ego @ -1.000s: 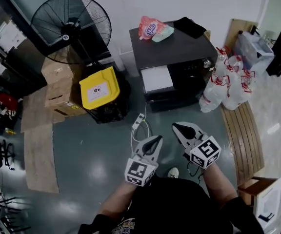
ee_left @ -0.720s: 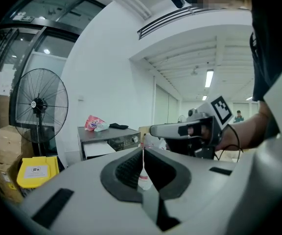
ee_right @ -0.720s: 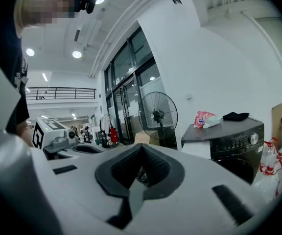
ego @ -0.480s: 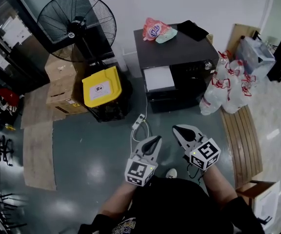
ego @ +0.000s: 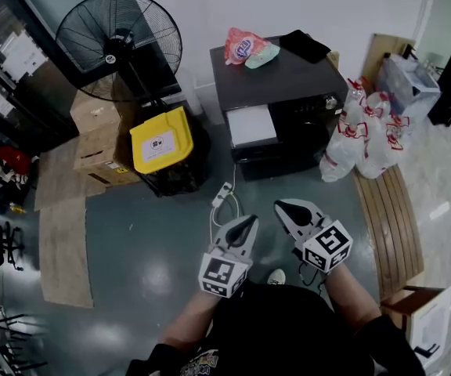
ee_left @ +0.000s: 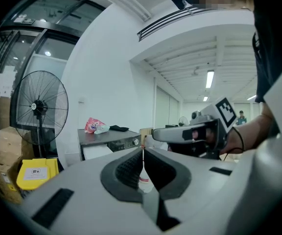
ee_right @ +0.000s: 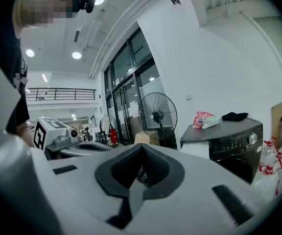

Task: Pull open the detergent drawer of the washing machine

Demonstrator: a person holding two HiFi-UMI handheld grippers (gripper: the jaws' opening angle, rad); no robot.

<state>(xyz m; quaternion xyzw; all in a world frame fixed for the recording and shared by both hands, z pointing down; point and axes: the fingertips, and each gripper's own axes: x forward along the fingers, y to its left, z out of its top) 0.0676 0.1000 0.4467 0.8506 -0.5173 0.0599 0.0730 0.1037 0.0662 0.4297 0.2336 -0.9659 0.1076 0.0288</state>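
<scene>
Dark grey washing machine (ego: pixel 282 81) and its white detergent drawer (ego: pixel 250 125) stand well ahead of my left gripper (ego: pixel 249 222) and right gripper (ego: pixel 280 206); both jaws pressed together, empty

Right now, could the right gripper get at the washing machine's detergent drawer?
Probably not yet. The right gripper is shut and held close to the person, with a stretch of floor between it and the washing machine with its white detergent drawer. Nothing seems to stand in between, so stepping closer should do.
</scene>
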